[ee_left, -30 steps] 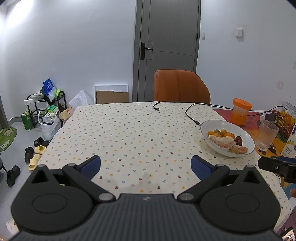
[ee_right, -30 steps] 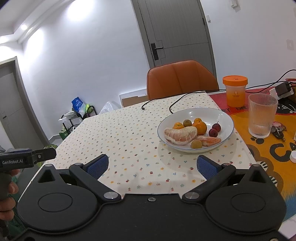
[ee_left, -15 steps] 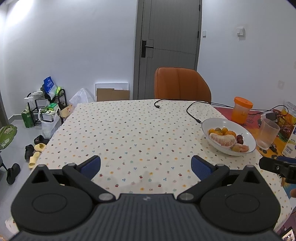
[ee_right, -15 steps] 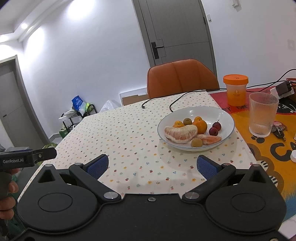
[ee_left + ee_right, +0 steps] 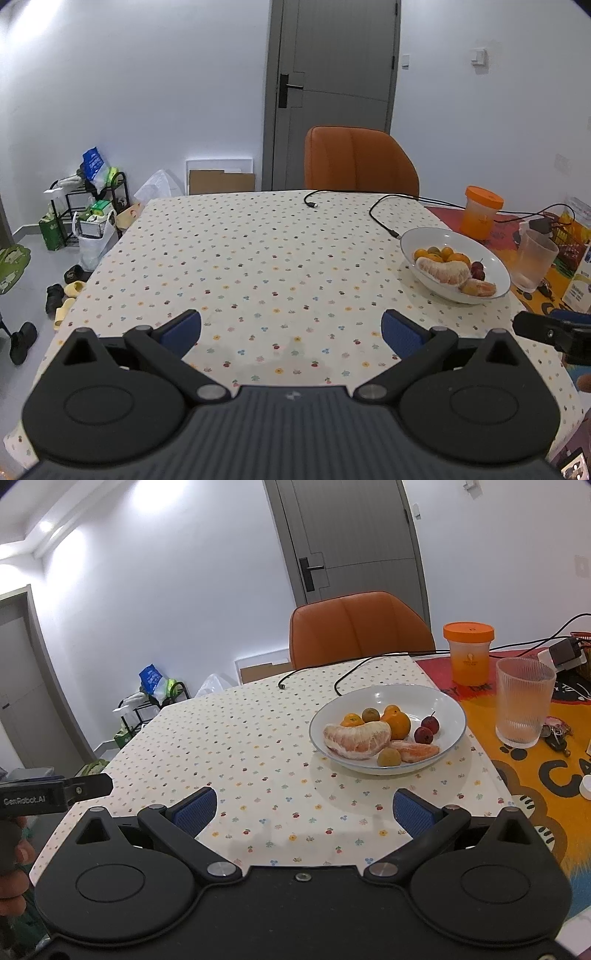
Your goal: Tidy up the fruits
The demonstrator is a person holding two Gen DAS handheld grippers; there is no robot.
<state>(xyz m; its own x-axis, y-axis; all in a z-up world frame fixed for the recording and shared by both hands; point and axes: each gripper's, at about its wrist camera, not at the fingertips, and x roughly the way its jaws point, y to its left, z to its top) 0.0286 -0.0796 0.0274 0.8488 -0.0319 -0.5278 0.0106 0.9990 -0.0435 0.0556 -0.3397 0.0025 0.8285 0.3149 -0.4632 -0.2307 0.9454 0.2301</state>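
Fruit bowl (image 5: 452, 707) ahead, R gripper (image 5: 303, 812) agape

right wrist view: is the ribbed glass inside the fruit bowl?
No, the ribbed glass stands on the orange mat, apart from the bowl.

We see a cream tablecloth (image 5: 258, 746) dotted all over with tiny red, blue and yellow flowers. On it sits a white bowl (image 5: 448, 705) holding orange mandarins (image 5: 397, 722), pale pink peeled citrus segments (image 5: 356, 738), two dark red small fruits (image 5: 424, 733) and yellow-brown small fruits (image 5: 388, 757). Beside it we find a clear ribbed glass (image 5: 523, 705), an orange-lidded translucent cup (image 5: 468, 653) and a yellow-orange mat (image 5: 517, 775) with black lettering. Behind stand a burnt-orange chair (image 5: 358, 162), a grey door (image 5: 332, 74) and white walls (image 5: 147, 92). Both grippers are black with blue pads (image 5: 195, 809).
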